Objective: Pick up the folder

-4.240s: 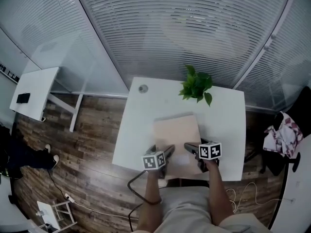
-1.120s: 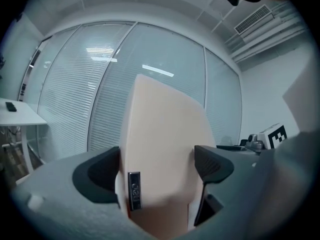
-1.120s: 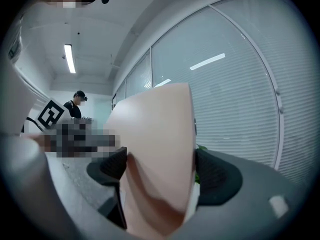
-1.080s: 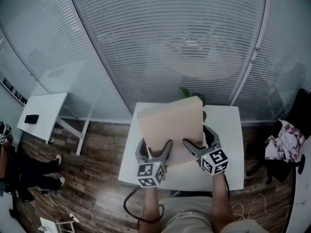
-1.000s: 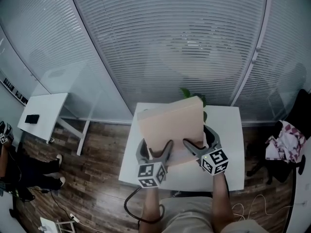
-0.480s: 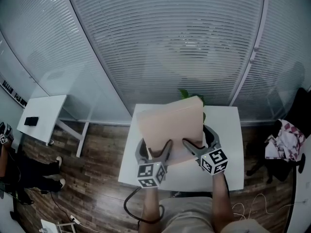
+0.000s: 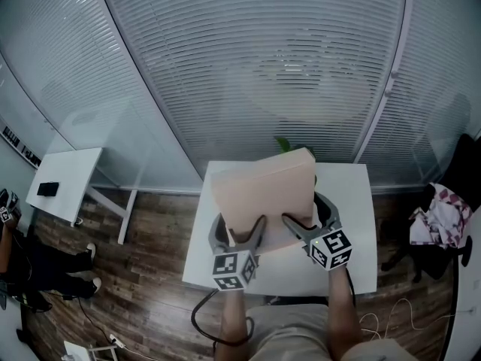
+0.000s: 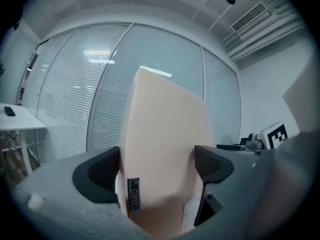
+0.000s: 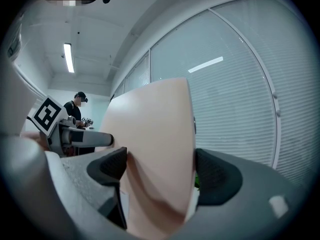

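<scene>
Glass walls [image 7: 263, 66] hung with closed white blinds are seen around an office room floored in dark wood planks [image 7: 150, 277]. A white table [image 7: 353, 224] is viewed from above, and a green plant [image 7: 284, 144] at its far edge is mostly hidden. A plain, pale peach folder [image 7: 263, 194] is held up above the table, tilted with its far edge raised. Its near edge is clamped side by side by the left gripper [image 7: 239, 232] and the right gripper [image 7: 307, 215], each with both jaws pressed against the folder's faces.
</scene>
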`<state>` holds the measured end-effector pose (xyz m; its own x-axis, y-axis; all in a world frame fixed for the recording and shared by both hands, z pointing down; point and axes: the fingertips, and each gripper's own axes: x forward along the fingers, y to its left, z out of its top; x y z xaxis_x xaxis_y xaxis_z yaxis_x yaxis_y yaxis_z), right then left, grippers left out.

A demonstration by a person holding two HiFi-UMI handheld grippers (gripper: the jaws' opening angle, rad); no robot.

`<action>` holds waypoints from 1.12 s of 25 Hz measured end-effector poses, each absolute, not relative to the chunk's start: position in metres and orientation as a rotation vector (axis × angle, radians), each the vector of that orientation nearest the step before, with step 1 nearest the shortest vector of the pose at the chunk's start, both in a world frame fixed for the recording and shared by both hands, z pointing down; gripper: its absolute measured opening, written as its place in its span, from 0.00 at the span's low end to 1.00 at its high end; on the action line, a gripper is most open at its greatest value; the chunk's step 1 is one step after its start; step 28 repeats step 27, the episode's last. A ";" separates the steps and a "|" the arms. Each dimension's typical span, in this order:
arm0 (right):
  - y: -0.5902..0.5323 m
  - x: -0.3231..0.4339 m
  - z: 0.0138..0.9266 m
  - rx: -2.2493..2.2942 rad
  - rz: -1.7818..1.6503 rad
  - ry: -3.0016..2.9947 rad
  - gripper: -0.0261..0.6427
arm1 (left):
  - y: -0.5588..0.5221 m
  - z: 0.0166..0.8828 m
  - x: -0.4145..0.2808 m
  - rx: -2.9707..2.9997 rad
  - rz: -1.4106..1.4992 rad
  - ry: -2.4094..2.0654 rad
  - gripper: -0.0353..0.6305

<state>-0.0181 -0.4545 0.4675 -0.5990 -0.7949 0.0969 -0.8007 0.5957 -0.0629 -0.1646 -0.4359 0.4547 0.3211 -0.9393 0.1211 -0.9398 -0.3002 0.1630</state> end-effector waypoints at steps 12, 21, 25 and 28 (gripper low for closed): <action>-0.451 -0.016 0.467 1.391 0.128 -2.742 0.69 | -0.432 0.455 -0.163 2.384 -0.002 -1.721 0.74; -0.449 -0.024 0.471 1.377 0.127 -2.743 0.68 | -0.429 0.460 -0.170 2.363 0.005 -1.734 0.74; -0.447 -0.022 0.472 1.374 0.129 -2.740 0.68 | -0.426 0.461 -0.168 2.359 0.011 -1.733 0.74; -0.448 -0.020 0.473 1.375 0.129 -2.738 0.68 | -0.427 0.462 -0.166 2.358 0.014 -1.732 0.74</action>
